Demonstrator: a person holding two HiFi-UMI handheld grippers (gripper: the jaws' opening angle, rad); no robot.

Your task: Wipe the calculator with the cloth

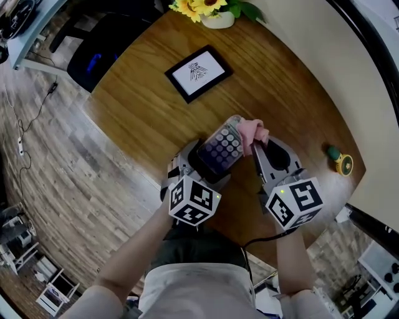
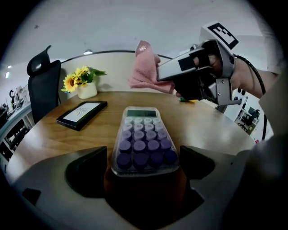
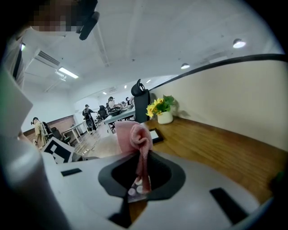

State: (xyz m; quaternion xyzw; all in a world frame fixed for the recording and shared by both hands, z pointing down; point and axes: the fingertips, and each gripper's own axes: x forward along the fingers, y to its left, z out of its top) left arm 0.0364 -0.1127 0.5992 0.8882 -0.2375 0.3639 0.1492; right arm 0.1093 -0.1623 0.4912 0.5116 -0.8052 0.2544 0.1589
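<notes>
A purple-keyed calculator (image 1: 222,147) is held above the wooden table, near end clamped in my left gripper (image 1: 209,163). In the left gripper view the calculator (image 2: 141,143) runs away from the gripper (image 2: 141,170), display at the far end. My right gripper (image 1: 259,146) is shut on a bunched pink cloth (image 1: 252,131), which sits by the calculator's far right corner. From the left gripper view the cloth (image 2: 146,68) hangs a little above the display, carried by the right gripper (image 2: 167,74). The right gripper view shows the cloth (image 3: 140,143) pinched between the jaws (image 3: 143,179).
A black-framed picture (image 1: 198,72) lies flat further back on the round table (image 1: 137,118). A white pot of yellow flowers (image 1: 209,10) stands at the far edge. A small green and yellow object (image 1: 340,162) lies at the right. A black office chair (image 2: 41,85) stands beyond the table.
</notes>
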